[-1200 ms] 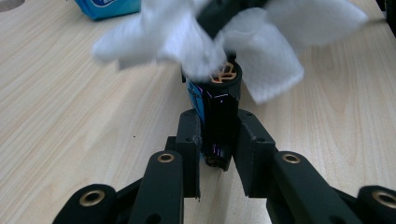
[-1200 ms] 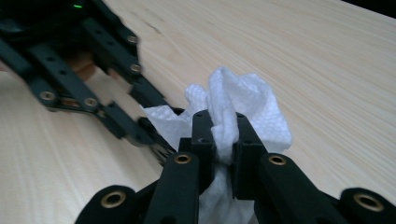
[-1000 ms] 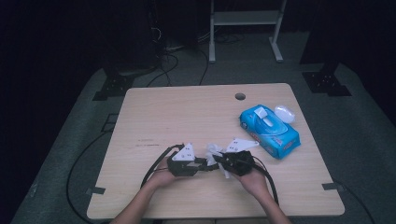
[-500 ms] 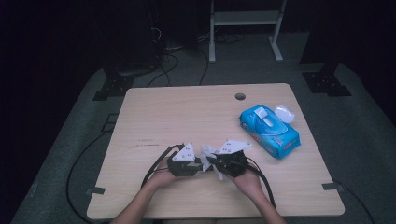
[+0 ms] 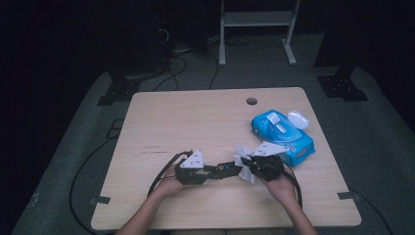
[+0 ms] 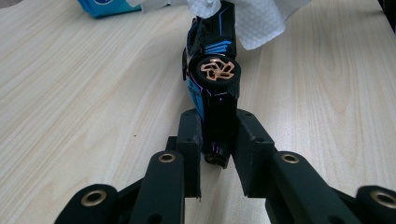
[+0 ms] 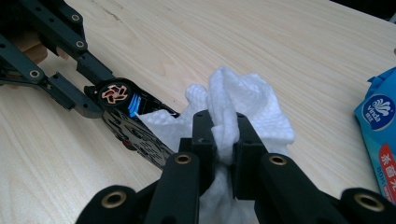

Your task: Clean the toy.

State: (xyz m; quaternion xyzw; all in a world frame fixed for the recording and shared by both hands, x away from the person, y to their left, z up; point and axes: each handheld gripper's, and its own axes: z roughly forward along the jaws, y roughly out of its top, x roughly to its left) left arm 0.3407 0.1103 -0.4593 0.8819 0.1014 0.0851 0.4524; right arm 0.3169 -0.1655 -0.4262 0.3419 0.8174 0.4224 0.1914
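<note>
Wooden table (image 5: 195, 117), dark room. Left gripper (image 6: 217, 144) clenched on toy car (image 6: 212, 88), well left of blue wipes pack (image 5: 281, 132). Right gripper (image 7: 223, 140) pinches white wipe (image 7: 247, 105) against car. Car likely rigid, light, glossy-slippery: grip tail flanks. Wipe soft, limp: bunch it.

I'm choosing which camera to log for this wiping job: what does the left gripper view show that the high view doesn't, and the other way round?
The left gripper view alone shows detail: the toy car has a copper-coloured wheel and blue stripes, and the left tool is shut on its near end. The high view alone shows the layout: the whole table, both hands, and the right tool beside the open blue wipes pack. Both show the white wipe at the car's far end.
</note>
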